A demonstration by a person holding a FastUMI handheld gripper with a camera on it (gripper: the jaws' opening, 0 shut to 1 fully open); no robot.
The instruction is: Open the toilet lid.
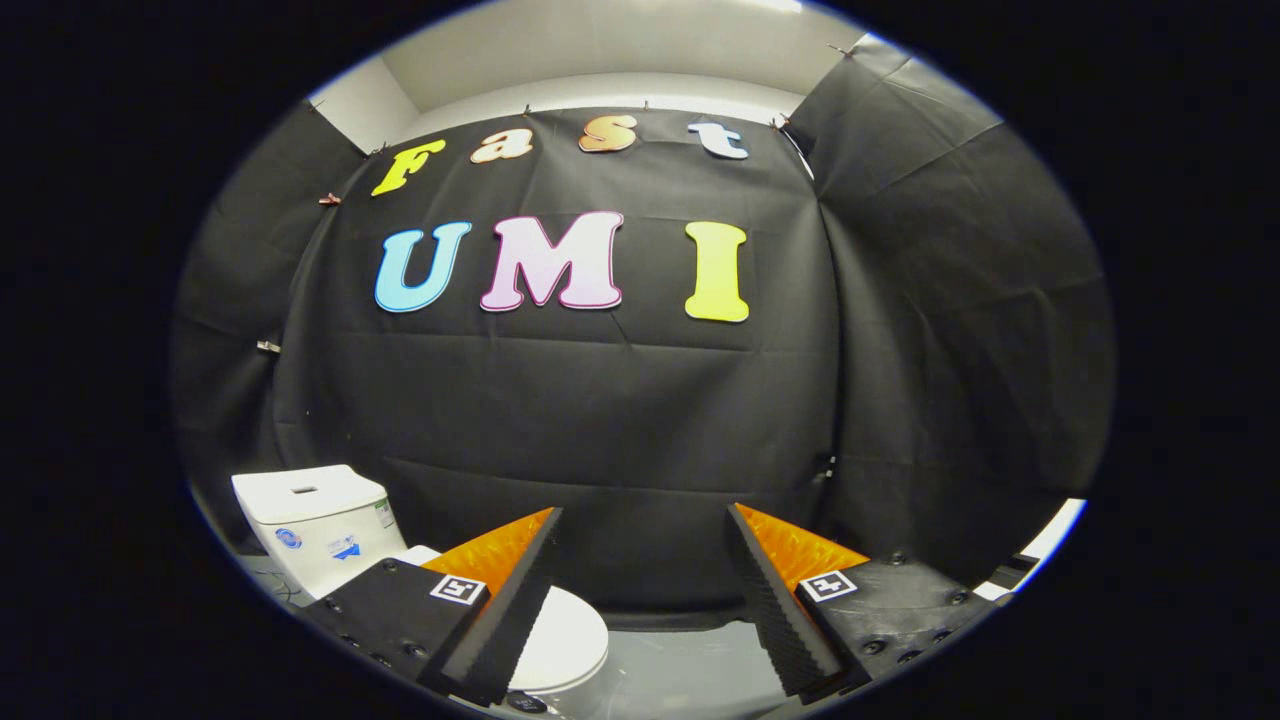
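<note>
Gripper view: my tongs [645, 600] gape wide, holding nothing. Closed toilet lid [565, 640] lies past my left finger [500, 610], free floor [690, 670] between the fingers.

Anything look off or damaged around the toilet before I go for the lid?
Nothing stands out. The toilet lid lies shut and level, the tank upright behind it. The gripper is open and empty, the lid partly behind its left finger.
</note>
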